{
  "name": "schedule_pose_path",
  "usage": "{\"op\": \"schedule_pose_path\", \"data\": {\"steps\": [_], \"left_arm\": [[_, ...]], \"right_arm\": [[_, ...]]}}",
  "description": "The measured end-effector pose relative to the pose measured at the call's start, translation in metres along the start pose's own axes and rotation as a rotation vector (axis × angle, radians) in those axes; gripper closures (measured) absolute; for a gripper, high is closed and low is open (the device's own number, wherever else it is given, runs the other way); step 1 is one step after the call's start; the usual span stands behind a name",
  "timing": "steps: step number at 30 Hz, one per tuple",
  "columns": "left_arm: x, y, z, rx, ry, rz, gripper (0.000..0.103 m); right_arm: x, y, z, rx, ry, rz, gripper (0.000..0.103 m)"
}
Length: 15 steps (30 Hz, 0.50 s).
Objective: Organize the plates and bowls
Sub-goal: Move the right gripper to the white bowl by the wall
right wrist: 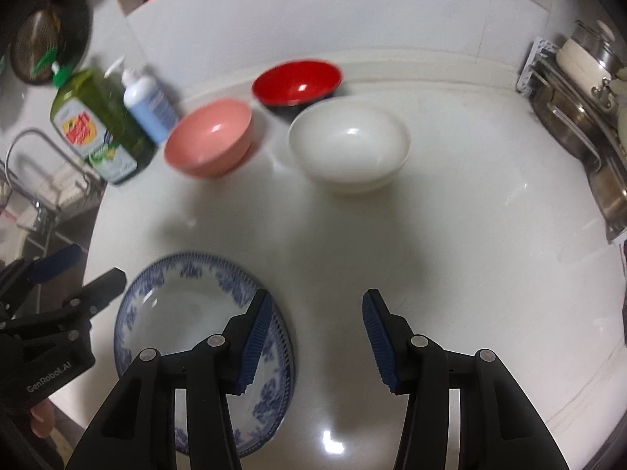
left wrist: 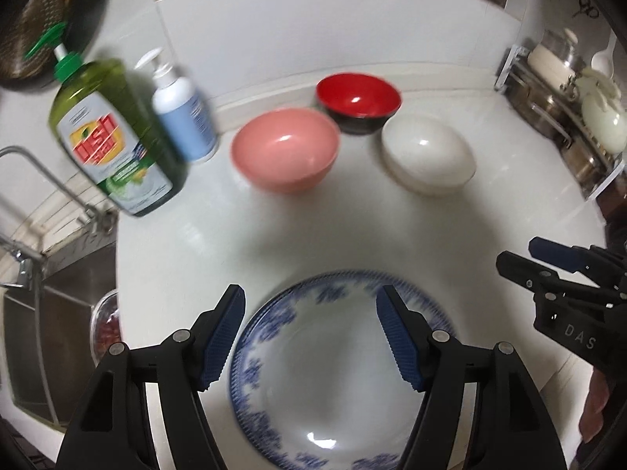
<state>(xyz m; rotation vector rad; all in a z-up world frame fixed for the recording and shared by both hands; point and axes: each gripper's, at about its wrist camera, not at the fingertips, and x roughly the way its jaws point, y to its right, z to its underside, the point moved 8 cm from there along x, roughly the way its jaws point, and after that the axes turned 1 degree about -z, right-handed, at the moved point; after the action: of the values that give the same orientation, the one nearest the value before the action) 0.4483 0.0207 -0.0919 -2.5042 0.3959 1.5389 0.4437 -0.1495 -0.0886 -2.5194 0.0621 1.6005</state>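
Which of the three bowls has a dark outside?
The red bowl, farthest back against the wall: red inside, black outside. The pink bowl and the white bowl in front are one colour throughout.

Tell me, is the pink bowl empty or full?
Empty. The pink bowl sits upright on the counter, and its smooth inside shows only a light glint, with nothing in it.

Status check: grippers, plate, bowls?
Both hand-held grippers, left and right, open, empty. Blue-patterned plate on counter. Three bowls behind, unstacked. Path clear.
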Motion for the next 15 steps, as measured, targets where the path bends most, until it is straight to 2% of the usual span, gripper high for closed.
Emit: {"op": "schedule_pose_path", "data": {"steps": [6, 15], "left_arm": [[0.002, 0.020, -0.030, 0.007, 0.014, 0.019, 0.034], [0.012, 0.044, -0.073, -0.006, 0.016, 0.055, 0.034]], "right_arm": [[-0.009, 0.020, -0.030, 0.016, 0.041, 0.012, 0.054], [0.001, 0.048, -0.069, 0.048, 0.044, -0.010, 0.054]]}}
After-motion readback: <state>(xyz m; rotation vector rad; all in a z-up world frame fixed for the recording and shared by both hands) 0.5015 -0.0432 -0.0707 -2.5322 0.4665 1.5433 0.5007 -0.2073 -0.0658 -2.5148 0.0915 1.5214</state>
